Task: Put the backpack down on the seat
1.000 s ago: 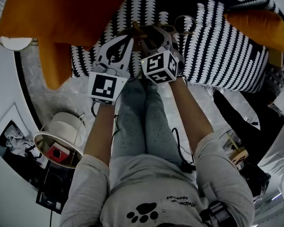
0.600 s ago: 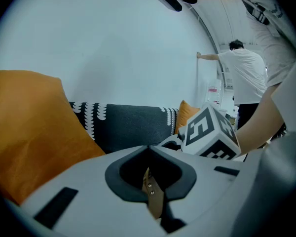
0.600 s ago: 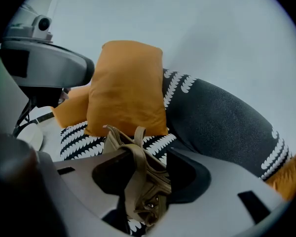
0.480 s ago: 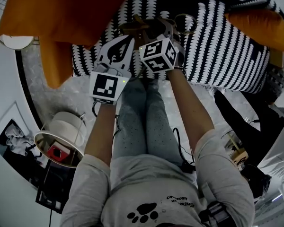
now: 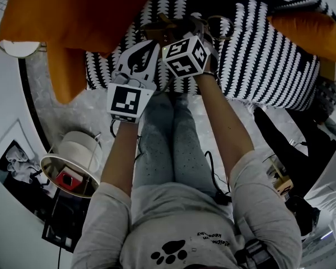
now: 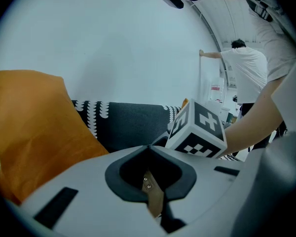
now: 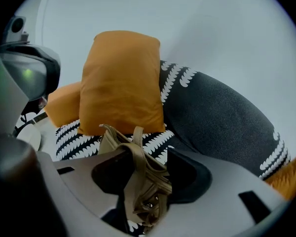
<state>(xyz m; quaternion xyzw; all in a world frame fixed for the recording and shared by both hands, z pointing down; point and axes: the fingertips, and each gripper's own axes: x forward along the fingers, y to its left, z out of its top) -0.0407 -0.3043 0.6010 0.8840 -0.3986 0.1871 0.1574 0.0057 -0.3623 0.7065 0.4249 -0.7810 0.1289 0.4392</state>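
The backpack [image 7: 113,138] shows as tan webbing and a tan top resting on the black-and-white patterned seat [image 7: 71,139]. Its tan strap [image 7: 143,172] runs back between the jaws of my right gripper [image 7: 140,164]. These jaws have just been opening and stand apart, with the strap loose between them. In the head view the right gripper [image 5: 186,31] reaches over the seat's front edge [image 5: 252,66], and the backpack's tan parts [image 5: 159,28] lie just beyond. My left gripper [image 5: 152,43] hovers beside them, jaws drawn together to a point, holding nothing that I can see.
A big orange pillow [image 5: 73,15] leans at the sofa's left and a smaller one [image 5: 311,32] lies at the right. A white lamp [image 5: 73,161] stands on the floor to the left. A person in a white shirt [image 6: 246,68] stands far off.
My right gripper has pushed farther over the seat toward the backpack and tipped down more. The left gripper has stayed where it was.
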